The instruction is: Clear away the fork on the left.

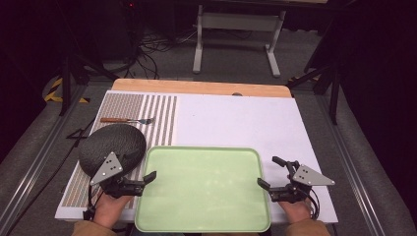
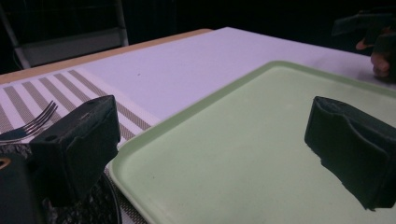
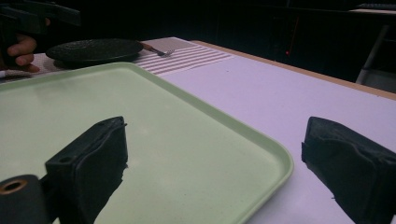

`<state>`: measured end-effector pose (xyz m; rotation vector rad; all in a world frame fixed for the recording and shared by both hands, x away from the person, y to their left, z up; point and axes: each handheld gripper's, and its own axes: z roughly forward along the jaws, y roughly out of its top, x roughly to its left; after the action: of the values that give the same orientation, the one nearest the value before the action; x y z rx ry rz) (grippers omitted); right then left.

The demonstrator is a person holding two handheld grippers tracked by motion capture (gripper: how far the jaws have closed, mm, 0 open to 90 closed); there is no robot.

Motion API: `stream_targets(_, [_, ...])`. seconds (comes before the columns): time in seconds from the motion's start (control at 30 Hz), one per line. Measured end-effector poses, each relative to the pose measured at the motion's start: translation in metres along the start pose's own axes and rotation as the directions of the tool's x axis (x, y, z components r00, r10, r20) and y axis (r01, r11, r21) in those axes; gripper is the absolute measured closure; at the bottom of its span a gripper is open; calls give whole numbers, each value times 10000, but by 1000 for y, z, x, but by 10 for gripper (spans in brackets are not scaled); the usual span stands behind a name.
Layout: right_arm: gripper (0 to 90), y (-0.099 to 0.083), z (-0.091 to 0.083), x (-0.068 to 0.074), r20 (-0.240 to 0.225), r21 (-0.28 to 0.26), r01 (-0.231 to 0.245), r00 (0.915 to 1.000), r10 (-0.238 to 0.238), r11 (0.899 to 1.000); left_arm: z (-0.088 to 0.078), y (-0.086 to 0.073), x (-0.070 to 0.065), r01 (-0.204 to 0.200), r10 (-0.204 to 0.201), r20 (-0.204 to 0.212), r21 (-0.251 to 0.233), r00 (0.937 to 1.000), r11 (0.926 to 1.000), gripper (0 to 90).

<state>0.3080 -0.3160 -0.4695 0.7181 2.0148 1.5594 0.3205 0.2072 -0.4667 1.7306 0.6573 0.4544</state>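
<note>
Straddling the green tray (image 1: 204, 189) on the table (image 1: 236, 118), I am holding my left claw (image 1: 146, 179) and right claw (image 1: 269, 180) spread at its side rims, ready to pinch both evenly.

- tray (image 1: 204, 189): pale green, looks like plastic, smooth, matt with a faint sheen
- plate (image 1: 112, 147) left of tray: black, rough textured surface, dull
- fork (image 1: 127, 120) beyond plate: shiny metal tines, brown wood-look handle
- placemat (image 1: 164, 118): woven striped cloth
- table (image 1: 246, 118) right of placemat: white, smooth, matt; wood edge at the far side
</note>
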Motion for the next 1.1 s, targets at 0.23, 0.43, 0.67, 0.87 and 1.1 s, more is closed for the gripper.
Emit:
stream_targets(0.23, [76,0,1,0,-6,16,-7,10000,7,10000,1,9,-1,-237,229,134,643,9996,9976,29])
stream_targets(0.43, [76,0,1,0,-16,76,-30,10000,30,10000,3,17,4,-678,619,637,950,9960,9932,46])
stream_targets(0.67, [75,0,1,0,18,88,-31,10000,31,10000,4,35,16,-666,582,778,1101,9953,9917,59])
stream_targets(0.87, [75,-1,0,-1,40,80,-83,10000,83,9999,3,47,28,-669,570,882,1146,9945,9912,65])
stream_targets(1.1, [75,-1,0,-1,32,88,-93,10000,93,9999,5,58,40,-790,657,788,1804,9947,9804,71])
